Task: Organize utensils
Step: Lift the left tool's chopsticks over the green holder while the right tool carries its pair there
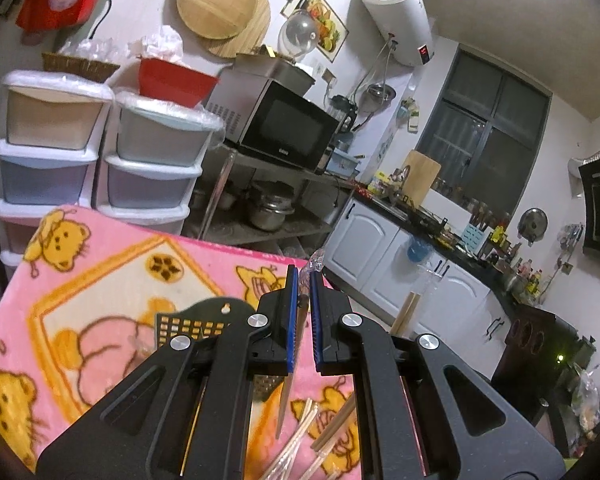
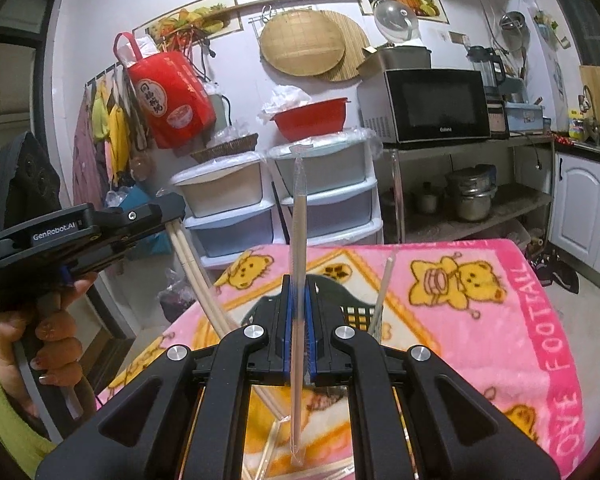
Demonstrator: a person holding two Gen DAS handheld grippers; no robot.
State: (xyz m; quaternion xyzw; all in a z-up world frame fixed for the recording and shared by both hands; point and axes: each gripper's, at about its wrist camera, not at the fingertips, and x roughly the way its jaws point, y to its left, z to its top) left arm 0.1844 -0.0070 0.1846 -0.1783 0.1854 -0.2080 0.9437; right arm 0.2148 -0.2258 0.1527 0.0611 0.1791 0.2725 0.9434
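The black utensil basket (image 1: 204, 320) is lying mostly hidden behind the gripper bodies in both views. The loose chopsticks (image 1: 324, 436) on the tabletop's pink blanket (image 2: 480, 300) are running off the bottom edge. The countertop bottles (image 1: 528, 276) are appearing too small to identify.

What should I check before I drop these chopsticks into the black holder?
1. Right gripper clamped on wrapped chopsticks: ok.
2. Left gripper clamped on a wrapped utensil: ok.
3. Wrapped chopsticks upright: ok.
4. Black holder visible on the pink blanket: ok.
5. Holder's opening free: cannot tell.
6. Loose chopsticks left on the blanket: not ok.
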